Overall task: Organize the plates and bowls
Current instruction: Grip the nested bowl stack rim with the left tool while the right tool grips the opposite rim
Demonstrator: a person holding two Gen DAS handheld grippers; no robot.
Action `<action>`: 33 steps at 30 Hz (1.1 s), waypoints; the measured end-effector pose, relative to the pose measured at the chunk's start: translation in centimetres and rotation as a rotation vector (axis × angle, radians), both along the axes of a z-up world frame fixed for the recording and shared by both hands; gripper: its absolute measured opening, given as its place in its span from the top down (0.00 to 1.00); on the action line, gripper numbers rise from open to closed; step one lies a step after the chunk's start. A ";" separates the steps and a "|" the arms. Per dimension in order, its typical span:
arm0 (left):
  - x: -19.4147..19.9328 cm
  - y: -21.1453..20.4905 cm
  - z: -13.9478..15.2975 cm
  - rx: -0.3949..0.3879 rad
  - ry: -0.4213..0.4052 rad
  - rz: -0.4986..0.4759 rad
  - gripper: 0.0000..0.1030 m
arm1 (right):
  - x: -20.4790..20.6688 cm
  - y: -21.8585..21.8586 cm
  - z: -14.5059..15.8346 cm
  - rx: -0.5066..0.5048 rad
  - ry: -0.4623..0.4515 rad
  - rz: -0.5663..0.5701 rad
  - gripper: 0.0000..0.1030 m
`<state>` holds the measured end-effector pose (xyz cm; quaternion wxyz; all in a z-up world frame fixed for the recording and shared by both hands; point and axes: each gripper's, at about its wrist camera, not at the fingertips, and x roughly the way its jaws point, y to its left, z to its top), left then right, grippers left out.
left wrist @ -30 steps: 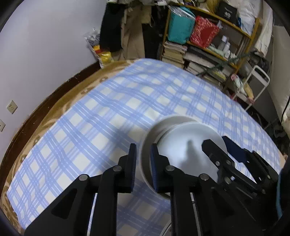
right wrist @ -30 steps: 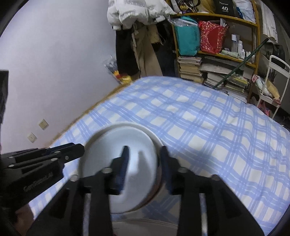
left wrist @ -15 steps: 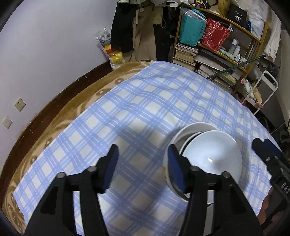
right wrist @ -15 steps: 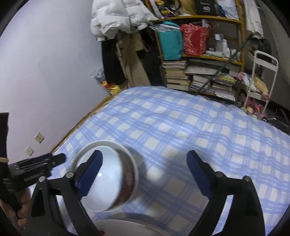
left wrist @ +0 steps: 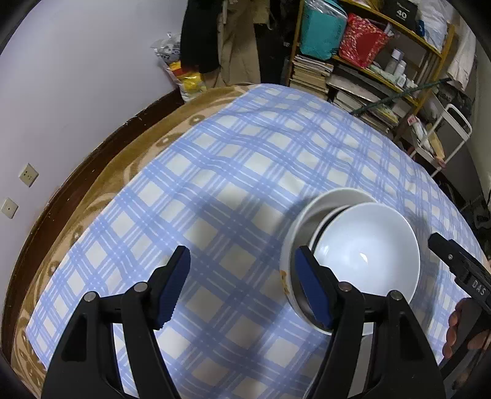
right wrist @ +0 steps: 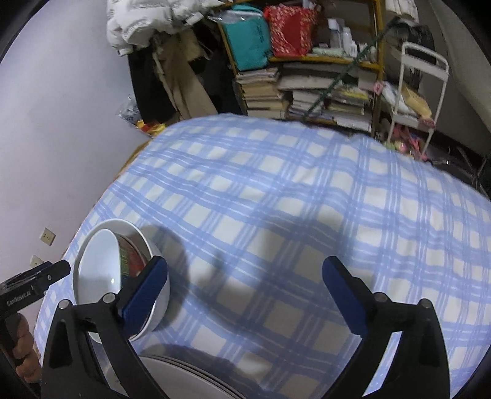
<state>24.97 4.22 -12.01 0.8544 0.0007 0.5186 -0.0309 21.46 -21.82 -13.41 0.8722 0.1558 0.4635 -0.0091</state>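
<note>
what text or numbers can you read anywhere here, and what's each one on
"40": on the black box atop the shelf.
"DAS": on the right gripper's black finger, cut off at the picture's edge.
Grey lettering on the left gripper's body: too blurred to read.
Book spines on the shelf: too small.

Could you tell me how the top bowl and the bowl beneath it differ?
The top bowl is plain inside; the lower bowl shows a red and green pattern on its inner wall. The top bowl sits tilted and off-centre, while the lower bowl rests on the checked cloth. Both are white outside and round.
</note>
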 end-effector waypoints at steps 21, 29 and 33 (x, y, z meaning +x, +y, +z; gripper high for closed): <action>0.2 -0.1 -0.8 -0.034 0.042 -0.008 0.31 | 0.5 2.7 -2.7 0.062 0.075 0.066 0.00; 0.2 -0.2 -0.7 -0.004 0.030 -0.013 0.28 | 0.4 2.5 -2.7 0.066 0.078 0.064 0.00; 0.3 -0.2 -0.7 0.010 0.024 -0.021 0.26 | 0.5 2.7 -2.8 0.063 0.088 0.070 0.00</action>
